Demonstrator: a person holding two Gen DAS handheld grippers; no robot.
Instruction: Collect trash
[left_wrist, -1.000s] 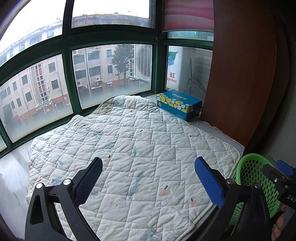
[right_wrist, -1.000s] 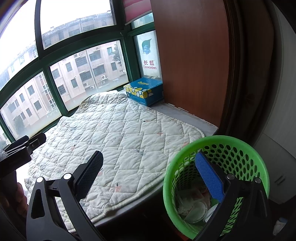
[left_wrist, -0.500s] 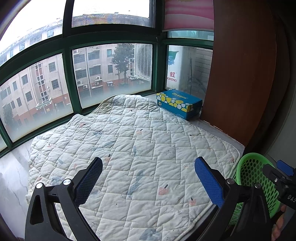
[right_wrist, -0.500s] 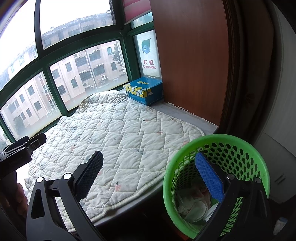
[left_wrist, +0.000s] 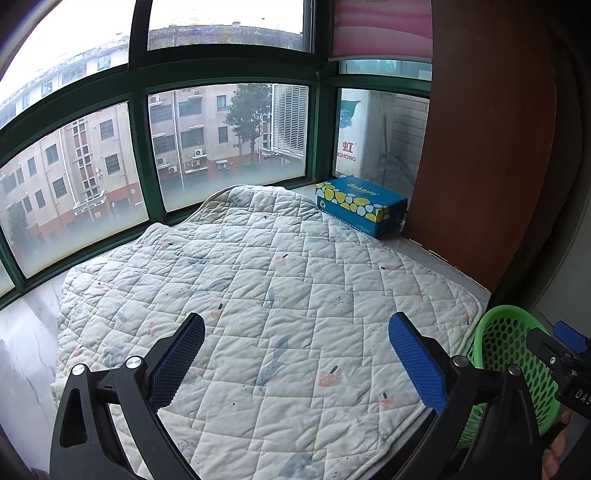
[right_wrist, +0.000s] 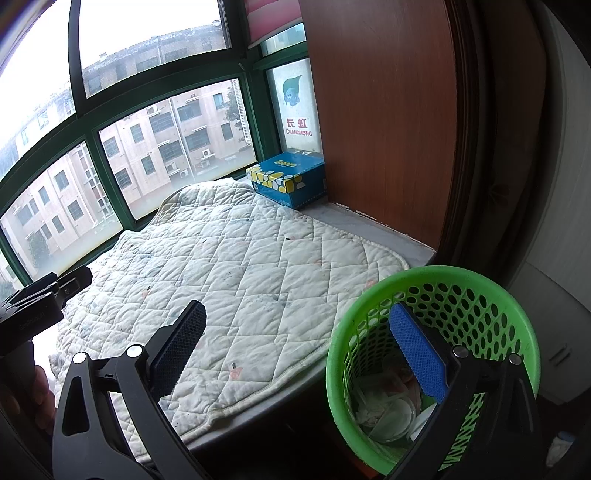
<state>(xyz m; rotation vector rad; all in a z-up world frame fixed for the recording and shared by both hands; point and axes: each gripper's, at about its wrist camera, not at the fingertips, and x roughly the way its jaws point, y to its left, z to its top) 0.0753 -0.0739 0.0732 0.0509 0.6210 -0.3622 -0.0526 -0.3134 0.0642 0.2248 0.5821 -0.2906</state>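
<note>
A green perforated waste basket (right_wrist: 491, 295) stands on the floor beside the window seat, with pale wrappers and clear plastic trash (right_wrist: 388, 410) at its bottom. My right gripper (right_wrist: 299, 354) hovers open over the seat's edge, its right pad above the basket's mouth, nothing between the fingers. My left gripper (left_wrist: 295, 365) is open above the quilted pad (left_wrist: 258, 280), holding nothing. The basket (left_wrist: 506, 343) shows at the far right of the left wrist view. No loose trash is visible on the quilt.
A blue tissue box (right_wrist: 288, 179) sits at the far corner of the seat against a brown wooden panel (right_wrist: 384, 110). Green-framed windows (left_wrist: 140, 147) wrap the far side. Bare marble sill (left_wrist: 26, 343) lies left of the quilt. A hand (right_wrist: 37, 391) holds the left gripper.
The right wrist view has shifted slightly, the basket sitting a little lower and nearer in frame. The left gripper has barely moved. Both stay open.
</note>
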